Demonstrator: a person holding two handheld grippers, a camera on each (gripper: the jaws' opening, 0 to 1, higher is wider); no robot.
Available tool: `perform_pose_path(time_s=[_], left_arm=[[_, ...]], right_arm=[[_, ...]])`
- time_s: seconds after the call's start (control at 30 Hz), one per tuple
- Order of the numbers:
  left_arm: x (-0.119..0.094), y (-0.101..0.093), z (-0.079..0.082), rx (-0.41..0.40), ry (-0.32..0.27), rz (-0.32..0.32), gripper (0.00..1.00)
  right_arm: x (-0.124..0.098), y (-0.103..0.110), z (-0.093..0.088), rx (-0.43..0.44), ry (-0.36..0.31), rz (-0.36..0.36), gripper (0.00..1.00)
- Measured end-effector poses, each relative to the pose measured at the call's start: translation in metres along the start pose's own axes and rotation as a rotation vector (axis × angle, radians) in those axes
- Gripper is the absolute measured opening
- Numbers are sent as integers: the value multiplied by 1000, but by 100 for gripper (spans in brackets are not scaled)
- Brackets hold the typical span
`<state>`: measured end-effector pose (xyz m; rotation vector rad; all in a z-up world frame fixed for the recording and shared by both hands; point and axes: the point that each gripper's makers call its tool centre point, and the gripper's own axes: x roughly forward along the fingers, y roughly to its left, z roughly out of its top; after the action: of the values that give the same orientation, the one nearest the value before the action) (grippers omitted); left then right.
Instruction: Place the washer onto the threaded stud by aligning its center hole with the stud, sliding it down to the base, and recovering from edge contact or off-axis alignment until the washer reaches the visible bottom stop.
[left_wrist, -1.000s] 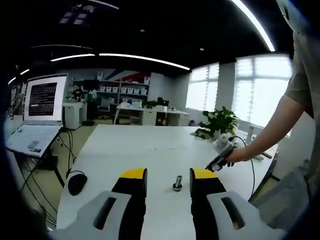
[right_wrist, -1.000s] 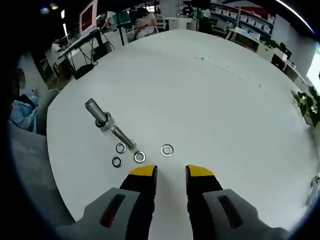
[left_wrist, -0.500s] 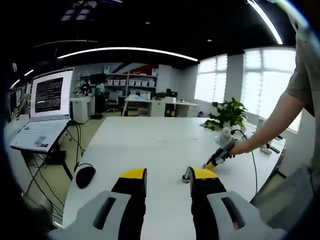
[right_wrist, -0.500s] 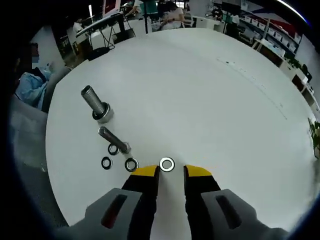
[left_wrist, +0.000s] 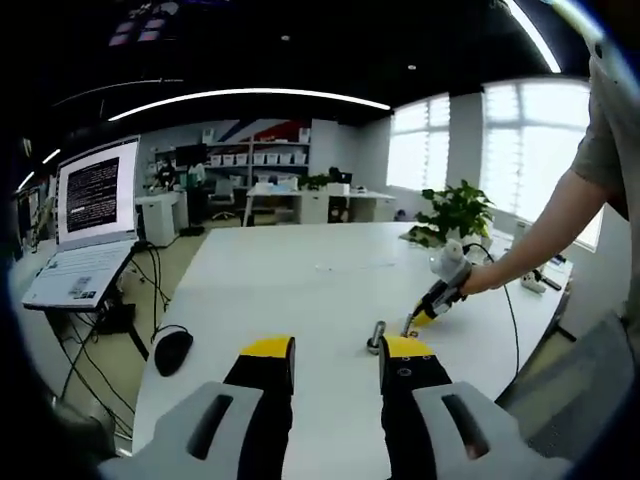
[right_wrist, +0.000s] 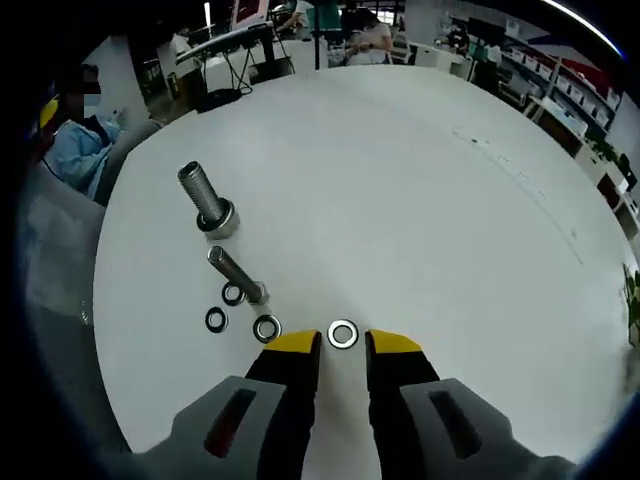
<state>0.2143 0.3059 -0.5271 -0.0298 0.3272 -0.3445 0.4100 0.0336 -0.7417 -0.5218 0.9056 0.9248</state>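
Now the right gripper (right_wrist: 341, 343) has closed in, jaws parted and empty, straddling the silver washer (right_wrist: 342, 333) flat on the white table (right_wrist: 420, 200). Pickup looks imminent; the upright threaded stud (right_wrist: 207, 198) waits, left gripper (left_wrist: 336, 353) idle and unclenched.

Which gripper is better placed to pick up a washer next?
Right. The right gripper hangs open with a washer just ahead of its jaws, while the left gripper hangs farther back.

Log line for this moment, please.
right gripper: open, above washer | washer: flat on table | large stud: upright, bare | left gripper: open, idle
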Motion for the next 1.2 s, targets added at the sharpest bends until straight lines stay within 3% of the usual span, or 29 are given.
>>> perform_pose_path(time_s=[0.23,0.4,0.57,0.67,1.2], left_arm=[[2,-5,-2,16,10,-23,31],[3,-8,-4,-9,18,-44,30],[4,-15,-3,-2,19,-78,28],[3,-18,0,-20,-2,-101,28],[-5,-22,15,-40,-78,-139,28]], right_arm=[[0,3,2,-3,10,-11,16],[-1,3,0,53,8,-42,15],[-2,9,-1,75,53,-60,14],[-2,9,-3,118,57,-76,14],[-10,14,-17,157,151,-161,13]])
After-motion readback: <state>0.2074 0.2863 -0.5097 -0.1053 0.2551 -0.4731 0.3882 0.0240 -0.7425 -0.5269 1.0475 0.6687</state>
